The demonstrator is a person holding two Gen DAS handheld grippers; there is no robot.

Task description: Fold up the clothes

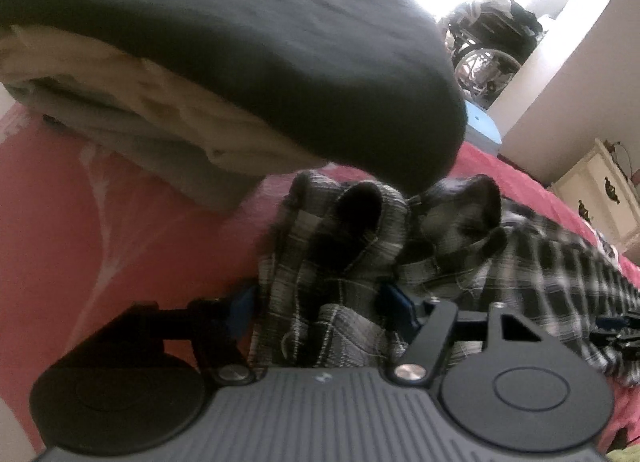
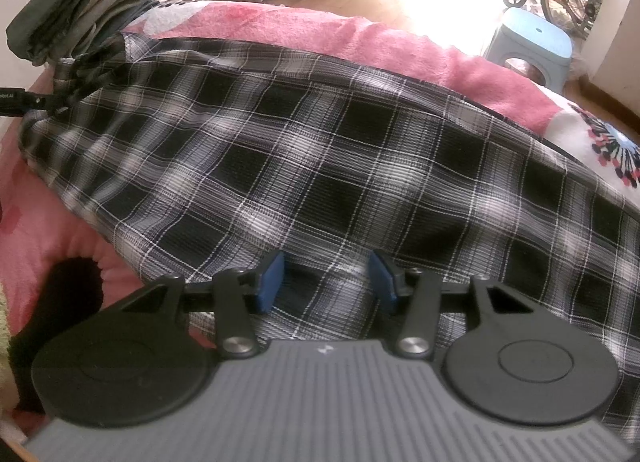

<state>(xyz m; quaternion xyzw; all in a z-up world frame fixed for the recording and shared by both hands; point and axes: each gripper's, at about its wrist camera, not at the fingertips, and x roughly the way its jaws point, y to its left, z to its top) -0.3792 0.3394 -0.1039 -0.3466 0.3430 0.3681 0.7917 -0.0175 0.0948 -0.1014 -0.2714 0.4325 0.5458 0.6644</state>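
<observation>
Pink bed [image 2: 248, 28] carries the plaid cloth [image 2: 304, 150]; both grippers, left [image 1: 320, 302] and right [image 2: 326, 278], stand spread; each should pinch one layer only, evenly

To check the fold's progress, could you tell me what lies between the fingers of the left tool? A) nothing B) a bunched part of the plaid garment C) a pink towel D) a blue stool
B: in the left wrist view, bunched cloth of the plaid garment fills the gap of the left tool between its blue pads.
</observation>
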